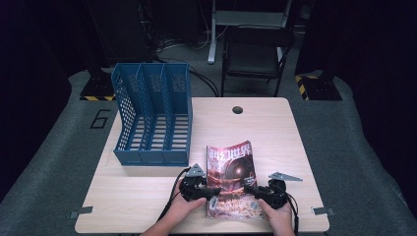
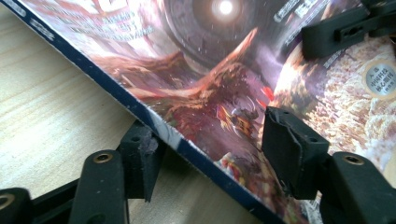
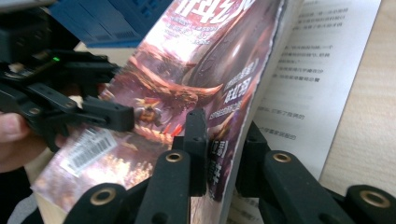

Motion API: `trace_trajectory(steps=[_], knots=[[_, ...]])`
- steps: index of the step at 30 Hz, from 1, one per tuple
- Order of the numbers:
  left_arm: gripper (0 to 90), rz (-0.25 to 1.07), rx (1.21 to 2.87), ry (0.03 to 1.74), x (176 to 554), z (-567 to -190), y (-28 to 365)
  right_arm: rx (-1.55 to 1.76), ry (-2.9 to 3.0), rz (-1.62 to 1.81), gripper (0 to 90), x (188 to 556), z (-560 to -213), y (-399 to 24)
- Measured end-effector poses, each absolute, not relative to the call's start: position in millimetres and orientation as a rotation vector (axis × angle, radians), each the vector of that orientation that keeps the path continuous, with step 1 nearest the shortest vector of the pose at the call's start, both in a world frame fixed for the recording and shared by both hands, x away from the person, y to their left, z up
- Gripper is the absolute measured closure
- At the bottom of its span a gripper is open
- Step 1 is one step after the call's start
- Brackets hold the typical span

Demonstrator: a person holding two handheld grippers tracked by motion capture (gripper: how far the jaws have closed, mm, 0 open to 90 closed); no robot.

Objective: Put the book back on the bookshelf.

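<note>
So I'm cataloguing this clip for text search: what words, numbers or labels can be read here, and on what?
"6": painted on the grey floor left of the table, high view.
"科幻世界": large title across the top of the magazine cover.
Barcode sticker on the cover, right gripper view: digits too blurred to read.
Round gold seal on the cover, left gripper view: characters too small to read.
Printed lines on the open inner page: too small to read.

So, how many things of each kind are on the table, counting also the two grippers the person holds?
Magazine: 1
Blue file rack: 1
Grippers: 2, the left gripper and the right gripper
Total: 4
</note>
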State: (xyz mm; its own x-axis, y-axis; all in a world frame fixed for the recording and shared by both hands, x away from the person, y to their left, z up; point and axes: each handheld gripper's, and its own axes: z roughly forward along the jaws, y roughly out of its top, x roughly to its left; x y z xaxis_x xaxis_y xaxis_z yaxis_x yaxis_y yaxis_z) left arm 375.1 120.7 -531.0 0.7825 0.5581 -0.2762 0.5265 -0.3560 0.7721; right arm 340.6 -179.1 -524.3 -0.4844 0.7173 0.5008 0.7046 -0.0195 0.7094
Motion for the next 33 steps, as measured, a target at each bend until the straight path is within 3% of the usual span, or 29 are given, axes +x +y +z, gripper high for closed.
trace_trajectory(steps=[5, 13, 18, 29, 33], knots=[[45.2, 0.046, 2.018, 0.823, 375.7, -531.3, 121.0, 1.606, 2.205, 1.546, 74.2, 343.1, -527.1, -179.4], [49.5, 0.073, 2.025, 0.836, 374.7, -530.6, 120.1, 1.725, 2.264, 1.512, 56.1, 349.4, -528.7, -186.8], [52.4, 0.059, 2.005, 0.856, 376.6, -531.4, 121.5, 1.796, 2.264, 1.460, 49.9, 351.3, -522.4, -197.6], [61.1, -0.042, 1.960, 0.894, 386.7, -533.4, 128.9, 1.816, 2.294, 1.566, 44.9, 372.4, -526.4, -211.1], [61.4, -0.033, 1.979, 0.877, 386.6, -532.7, 128.7, 1.761, 2.313, 1.535, 52.8, 378.6, -526.8, -209.1]])
